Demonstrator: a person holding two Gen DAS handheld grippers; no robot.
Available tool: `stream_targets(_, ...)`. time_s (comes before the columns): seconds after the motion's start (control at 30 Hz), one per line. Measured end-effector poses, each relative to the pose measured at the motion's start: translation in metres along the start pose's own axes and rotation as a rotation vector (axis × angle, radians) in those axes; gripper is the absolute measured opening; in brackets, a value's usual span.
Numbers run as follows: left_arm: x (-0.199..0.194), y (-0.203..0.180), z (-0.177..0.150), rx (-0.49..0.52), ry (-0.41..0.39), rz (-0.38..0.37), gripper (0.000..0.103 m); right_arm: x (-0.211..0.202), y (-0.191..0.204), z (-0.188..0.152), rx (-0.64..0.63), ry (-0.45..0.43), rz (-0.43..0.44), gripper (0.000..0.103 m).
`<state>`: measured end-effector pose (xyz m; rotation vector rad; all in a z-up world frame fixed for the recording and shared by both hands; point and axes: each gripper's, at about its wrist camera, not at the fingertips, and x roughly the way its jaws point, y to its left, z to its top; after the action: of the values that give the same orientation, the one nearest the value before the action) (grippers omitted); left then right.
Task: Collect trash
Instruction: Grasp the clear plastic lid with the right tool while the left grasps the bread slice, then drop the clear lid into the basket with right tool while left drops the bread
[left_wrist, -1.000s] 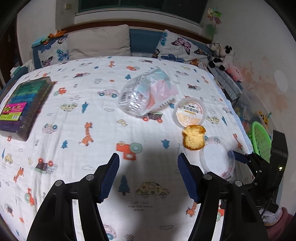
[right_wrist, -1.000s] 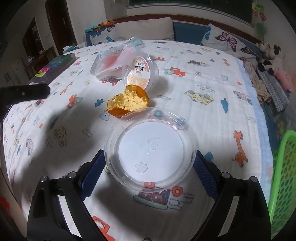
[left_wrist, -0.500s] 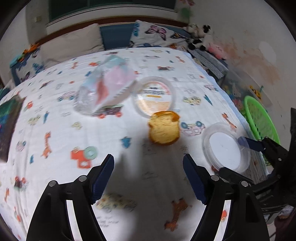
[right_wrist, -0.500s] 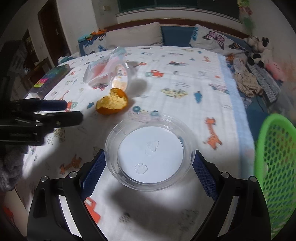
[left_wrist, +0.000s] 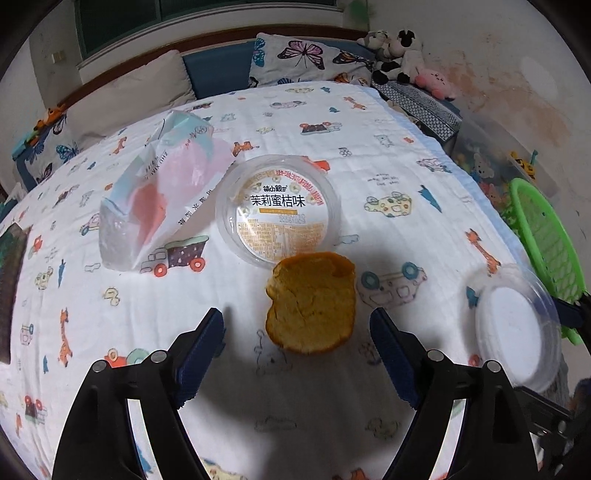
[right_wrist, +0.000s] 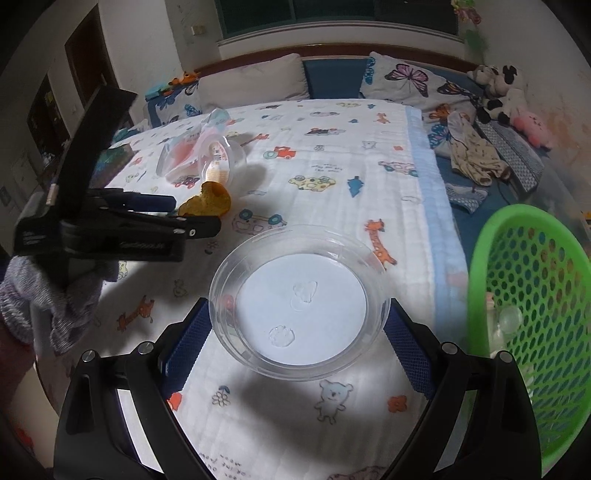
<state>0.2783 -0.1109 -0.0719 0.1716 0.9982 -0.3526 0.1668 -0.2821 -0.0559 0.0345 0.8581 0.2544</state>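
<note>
A bed with a white quilt (left_wrist: 332, 155) printed with cartoon cars, giraffes and bears fills the left wrist view, with pillows and plush toys along the headboard and wall. On the quilt lie a crumpled plastic bag (left_wrist: 159, 195), just beside it a round clear tub (left_wrist: 279, 210) with a printed orange label, and touching the tub's near edge a torn piece of yellow bread (left_wrist: 312, 301). The left gripper (left_wrist: 297, 345) hangs above the quilt with its jaws opening; the bread sits in front of and between the blue pads (left_wrist: 201, 343), which do not touch it. At the right edge a clear plastic lid (left_wrist: 513, 325) is carried by the right gripper, near a green mesh basket (left_wrist: 546, 240) beyond the bed's edge. In the right wrist view the same quilt spreads toward a butterfly pillow (right_wrist: 410, 81) and a dark window. The right gripper (right_wrist: 297, 334) is clamped on the clear lid (right_wrist: 299, 302), a pad pressing each side of its rim, holding it above the quilt. The green basket (right_wrist: 524, 314) stands just to the right, beside the bed. At left the other gripper (right_wrist: 147, 221) points toward the bread (right_wrist: 207, 201), with the tub (right_wrist: 221, 158) and bag (right_wrist: 177, 151) behind it and a grey knitted sleeve (right_wrist: 44, 295) below.
</note>
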Motion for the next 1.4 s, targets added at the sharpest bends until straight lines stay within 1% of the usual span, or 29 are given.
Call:
stream_targets(0.1,0.004,0.000,0.000,0.005,-0.005,0.010,0.076,-0.003,-0.004,-0.001,0.007,-0.004,-0.006,0.091)
stream_targets(0.17,0.004,-0.001,0.000,0.012,-0.013,0.018,0.072,-0.005,-0.006,-0.002,0.017,-0.008,-0.006,0.091)
stream_targets(0.3,0.001,0.001,0.000,0.011,-0.028,0.009,0.054,-0.008,-0.010,-0.004,0.029,-0.015,-0.012,0.091)
stream_targets(0.33,0.000,0.002,0.000,0.008,-0.031,0.004,0.048,-0.009,-0.011,-0.005,0.031,-0.016,-0.014,0.091)
stream_targets(0.37,-0.001,0.002,0.000,0.008,-0.035,-0.001,0.046,-0.011,-0.012,-0.005,0.034,-0.019,-0.017,0.091)
stream_targets(0.43,-0.004,0.004,-0.001,0.001,-0.044,-0.010,0.041,-0.014,-0.016,-0.006,0.040,-0.025,-0.021,0.091)
stream_targets(0.53,-0.011,0.005,-0.003,-0.010,-0.046,-0.040,0.035,-0.021,-0.023,-0.008,0.057,-0.039,-0.034,0.091)
stream_targets(0.7,-0.024,-0.006,-0.010,0.022,-0.061,-0.060,0.030,-0.033,-0.040,-0.011,0.094,-0.060,-0.059,0.091)
stream_targets(0.8,-0.032,-0.013,-0.012,0.021,-0.064,-0.084,0.029,-0.042,-0.053,-0.014,0.120,-0.077,-0.078,0.091)
stream_targets(0.93,-0.048,-0.030,-0.011,0.053,-0.092,-0.117,0.029,-0.054,-0.077,-0.019,0.164,-0.092,-0.116,0.091)
stream_targets(1.07,-0.060,-0.049,-0.004,0.065,-0.112,-0.167,0.029,-0.064,-0.110,-0.028,0.225,-0.096,-0.183,0.091)
stream_targets(1.17,-0.067,-0.068,0.003,0.086,-0.121,-0.197,0.029,-0.073,-0.141,-0.037,0.282,-0.095,-0.239,0.091)
stream_targets(1.3,-0.071,-0.090,0.009,0.113,-0.125,-0.225,0.029,-0.080,-0.177,-0.051,0.354,-0.085,-0.283,0.091)
stream_targets(1.4,-0.073,-0.111,0.013,0.146,-0.128,-0.241,0.029,-0.081,-0.195,-0.060,0.400,-0.072,-0.292,0.091)
